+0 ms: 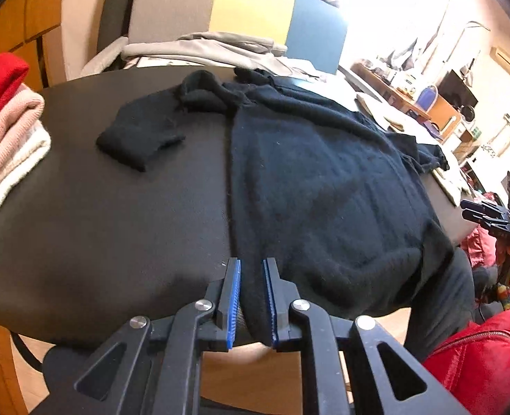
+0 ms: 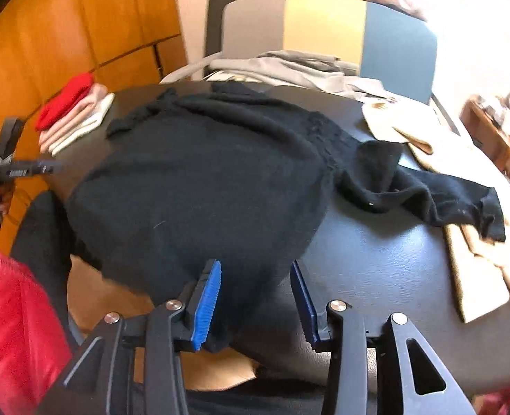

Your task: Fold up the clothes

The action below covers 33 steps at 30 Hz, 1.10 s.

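Black sweater lies spread on the dark table, hem hanging over the near edge, body slightly bunched. One sleeve lies toward the far left corner in left wrist view; other sleeve trails toward the right edge, over beige cloth.

Left gripper: at the near edge, on the hem's left corner. Jaws narrow, a fold of knit between the blue pads; appears pinched, though a small gap shows.

Right gripper: at the near edge, on the hem's right portion. Jaws spread wide, fabric lying between them, not clamped.

Folded stack (red, pink, white) sits at the left edge. Grey garments on chair beyond the far edge.

Assessment: step in hand is securing the hem w/ both grippers, prob. prior to smoothing or the first fold. Next move requires the right gripper to close on the hem, then both to lift evenly.
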Motion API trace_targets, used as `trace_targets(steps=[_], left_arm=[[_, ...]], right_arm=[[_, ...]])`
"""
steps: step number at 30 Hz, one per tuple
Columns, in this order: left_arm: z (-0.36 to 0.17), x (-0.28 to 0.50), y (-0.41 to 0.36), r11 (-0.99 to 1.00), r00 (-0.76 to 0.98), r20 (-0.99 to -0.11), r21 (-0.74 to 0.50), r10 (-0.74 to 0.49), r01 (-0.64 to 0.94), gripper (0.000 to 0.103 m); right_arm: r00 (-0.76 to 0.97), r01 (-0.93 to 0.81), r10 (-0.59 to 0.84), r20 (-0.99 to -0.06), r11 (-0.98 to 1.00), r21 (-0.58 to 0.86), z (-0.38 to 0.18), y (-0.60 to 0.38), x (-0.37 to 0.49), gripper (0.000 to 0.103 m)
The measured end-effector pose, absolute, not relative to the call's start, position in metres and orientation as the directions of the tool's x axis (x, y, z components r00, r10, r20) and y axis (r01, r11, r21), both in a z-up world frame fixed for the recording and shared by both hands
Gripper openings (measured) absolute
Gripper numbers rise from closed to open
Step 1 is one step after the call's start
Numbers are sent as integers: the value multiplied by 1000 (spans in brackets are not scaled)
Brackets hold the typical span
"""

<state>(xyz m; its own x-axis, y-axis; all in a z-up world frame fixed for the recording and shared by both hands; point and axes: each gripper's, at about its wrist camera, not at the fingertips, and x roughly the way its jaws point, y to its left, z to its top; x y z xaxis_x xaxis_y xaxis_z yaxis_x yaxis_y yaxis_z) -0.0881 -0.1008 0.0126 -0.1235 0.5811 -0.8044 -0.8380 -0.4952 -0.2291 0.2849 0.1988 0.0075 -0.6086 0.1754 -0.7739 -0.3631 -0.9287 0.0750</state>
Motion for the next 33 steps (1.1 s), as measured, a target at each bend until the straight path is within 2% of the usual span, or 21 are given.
trace_targets(steps=[5, 8, 12, 14, 18, 21, 24, 26, 29, 33], left_arm=[[18, -91, -54, -441, -123, -763, -227, 635, -868, 13], [14, -87, -5, -385, -129, -749, -178, 650, -906, 14], [-16, -81, 54, -351, -203, -797, -11, 569, -936, 15], [-36, -83, 68, -372, -227, -827, 23, 514, -928, 15], [-40, -81, 54, -484, -226, -807, -84, 546, -871, 15], [-40, -66, 44, -496, -220, -798, -111, 561, -861, 16], [-35, -58, 43, -458, -197, -802, -106, 564, -882, 16], [-25, -65, 47, -458, -182, -780, -147, 599, -877, 16], [-8, -92, 69, -493, -214, -739, -180, 639, -851, 16], [-14, -142, 116, -534, -233, -729, -210, 644, -819, 18]], right_arm=[[-568, -426, 236, -789, -904, 36, -7, 214, 237, 44], [-551, -466, 272, -789, -885, 20, -19, 220, 195, 43], [-494, -498, 303, -815, -867, -21, -39, 228, 152, 44], [-456, -501, 299, -838, -865, -36, -52, 232, 138, 46], [-450, -587, 341, -825, -810, -15, -56, 258, 153, 54], [-463, -648, 347, -816, -761, 44, -58, 280, 169, 55], [-439, -614, 348, -828, -790, -6, -53, 274, 162, 54], [-469, -576, 321, -823, -818, 9, -45, 270, 156, 52], [-588, -510, 289, -756, -858, 68, -15, 267, 138, 52], [-595, -421, 308, -742, -906, -38, 6, 265, 67, 49]])
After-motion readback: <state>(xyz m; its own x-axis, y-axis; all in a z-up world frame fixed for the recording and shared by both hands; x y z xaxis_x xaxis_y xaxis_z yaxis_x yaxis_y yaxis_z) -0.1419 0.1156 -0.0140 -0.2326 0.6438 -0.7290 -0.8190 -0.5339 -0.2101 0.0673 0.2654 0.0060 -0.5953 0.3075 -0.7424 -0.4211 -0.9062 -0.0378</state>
